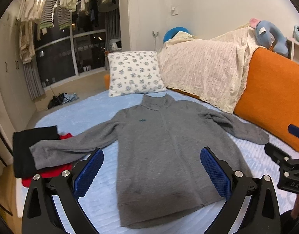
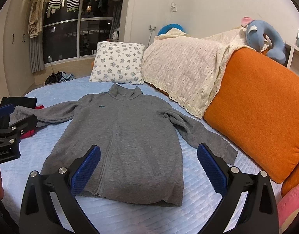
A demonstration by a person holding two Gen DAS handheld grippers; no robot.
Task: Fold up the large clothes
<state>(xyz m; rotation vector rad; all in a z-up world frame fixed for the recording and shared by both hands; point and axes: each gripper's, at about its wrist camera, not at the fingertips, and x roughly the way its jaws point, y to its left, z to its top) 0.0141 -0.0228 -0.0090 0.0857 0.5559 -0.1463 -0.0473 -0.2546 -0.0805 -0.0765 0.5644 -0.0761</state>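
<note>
A grey zip-up sweatshirt [image 1: 159, 146] [image 2: 122, 136] lies flat and face up on the light blue bed cover [image 1: 87, 105] [image 2: 57, 89], collar toward the far pillow, both sleeves spread outward. My left gripper [image 1: 151, 154] hovers open above its lower hem, blue pads wide apart, holding nothing. My right gripper [image 2: 148, 152] also stands open over the hem's right half. The right gripper's body shows at the left wrist view's right edge, and the left gripper's body at the right wrist view's left edge.
Folded black and red clothes [image 1: 32, 152] [image 2: 26, 113] lie under the left sleeve's cuff. A floral pillow [image 1: 135, 73] [image 2: 118, 65], a cream-covered cushion [image 1: 204, 72] and an orange cushion [image 2: 256, 113] border the far and right sides. Dark clothes lie on the floor [image 1: 61, 99].
</note>
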